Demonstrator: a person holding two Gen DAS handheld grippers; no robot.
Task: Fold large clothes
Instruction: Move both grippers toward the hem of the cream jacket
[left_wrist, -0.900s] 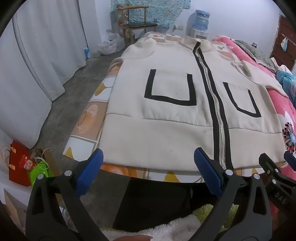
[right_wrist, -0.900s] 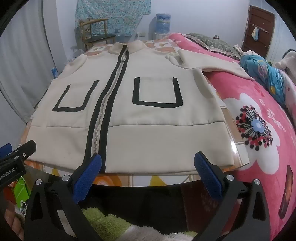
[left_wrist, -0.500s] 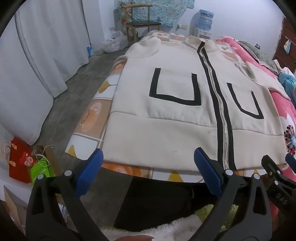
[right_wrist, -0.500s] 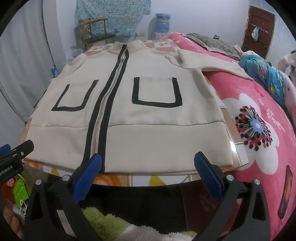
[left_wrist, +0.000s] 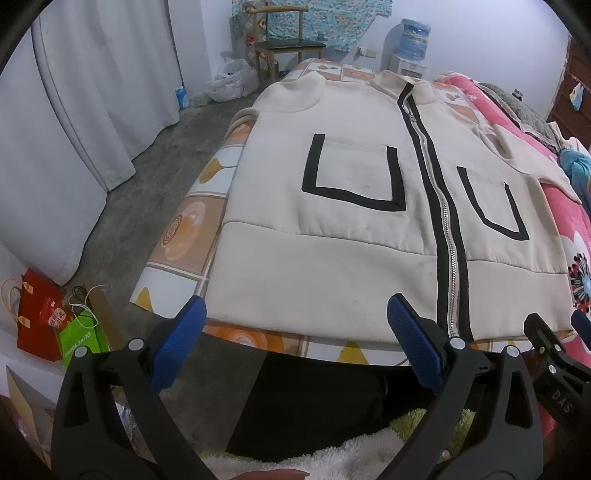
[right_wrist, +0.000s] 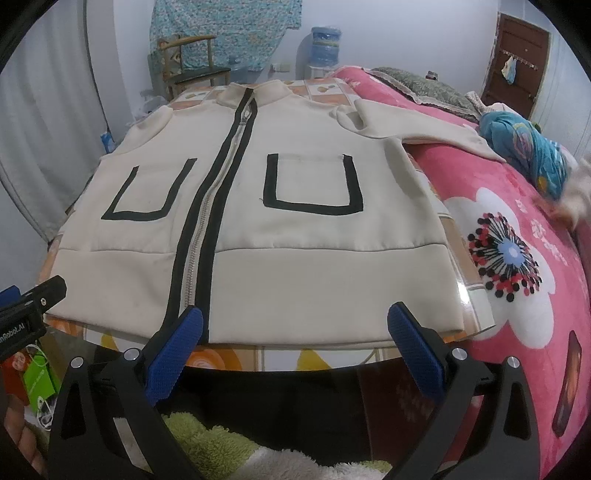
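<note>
Both claws gaping over the jacket's hem

The cream jacket (left_wrist: 369, 229) lies flat on the bed, collar away; its hem sits just ahead of the left claw (left_wrist: 295, 339) and right claw (right_wrist: 295, 343), both empty.

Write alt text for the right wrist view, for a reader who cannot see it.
A cream zip-up jacket with black-outlined pockets lies spread flat, front up, on a patterned table. The open right gripper hovers at its near hem, holding nothing. A pink floral blanket lies to the right.
</note>
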